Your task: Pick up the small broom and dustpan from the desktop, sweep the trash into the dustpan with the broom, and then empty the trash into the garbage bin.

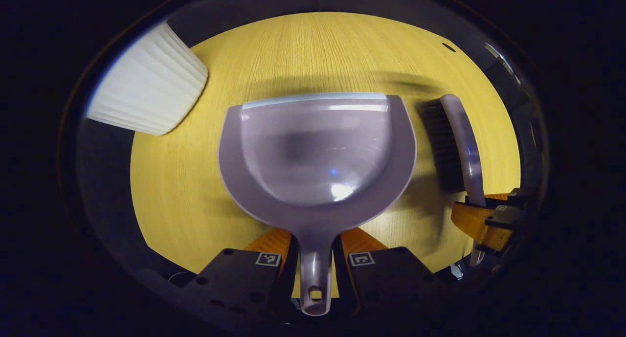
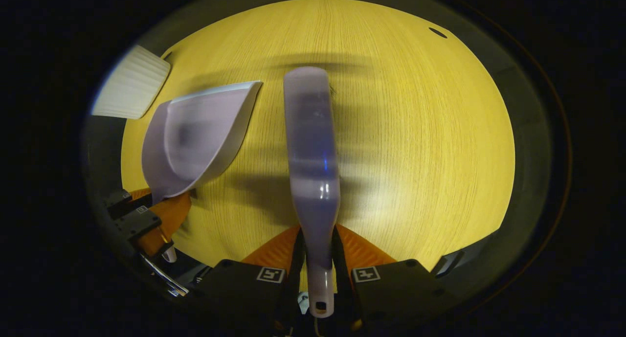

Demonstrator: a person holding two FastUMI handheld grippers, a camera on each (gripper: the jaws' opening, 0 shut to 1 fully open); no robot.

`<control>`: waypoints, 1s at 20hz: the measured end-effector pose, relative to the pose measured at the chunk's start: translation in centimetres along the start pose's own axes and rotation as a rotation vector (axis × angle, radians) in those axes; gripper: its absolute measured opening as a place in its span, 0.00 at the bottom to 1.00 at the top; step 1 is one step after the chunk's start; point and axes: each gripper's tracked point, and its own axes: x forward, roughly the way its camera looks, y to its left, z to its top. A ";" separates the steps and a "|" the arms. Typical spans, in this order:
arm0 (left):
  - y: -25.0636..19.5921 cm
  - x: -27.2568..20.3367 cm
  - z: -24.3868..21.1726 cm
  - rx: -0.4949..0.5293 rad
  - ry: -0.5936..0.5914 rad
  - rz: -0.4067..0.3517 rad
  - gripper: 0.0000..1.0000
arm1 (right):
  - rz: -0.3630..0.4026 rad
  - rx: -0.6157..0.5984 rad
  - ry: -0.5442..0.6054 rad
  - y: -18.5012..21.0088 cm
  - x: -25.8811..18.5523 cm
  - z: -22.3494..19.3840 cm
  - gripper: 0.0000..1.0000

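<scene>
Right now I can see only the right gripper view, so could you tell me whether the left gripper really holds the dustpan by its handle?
Observer: Yes. In the left gripper view the left gripper is shut on the dustpan handle, one finger on each side.
Operator: Thank you. Which way do the bristles of the broom face?
Observer: They are dark and face sideways, toward the dustpan.
Operator: Is any trash in the pan?
Observer: None that I can see; its whole bowl looks bare.
</scene>
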 end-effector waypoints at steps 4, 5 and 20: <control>0.4 -1.6 0.2 0.009 -0.015 0.029 0.52 | -0.001 0.001 -0.018 -0.2 -1.3 0.0 0.70; 0.4 -2.2 0.0 0.005 -0.011 0.032 0.58 | -0.002 0.002 -0.020 -0.3 -1.3 -0.1 0.80; -0.2 -11.6 0.7 0.026 -0.144 -0.008 0.66 | 0.030 -0.018 -0.143 -0.2 -9.0 0.6 0.95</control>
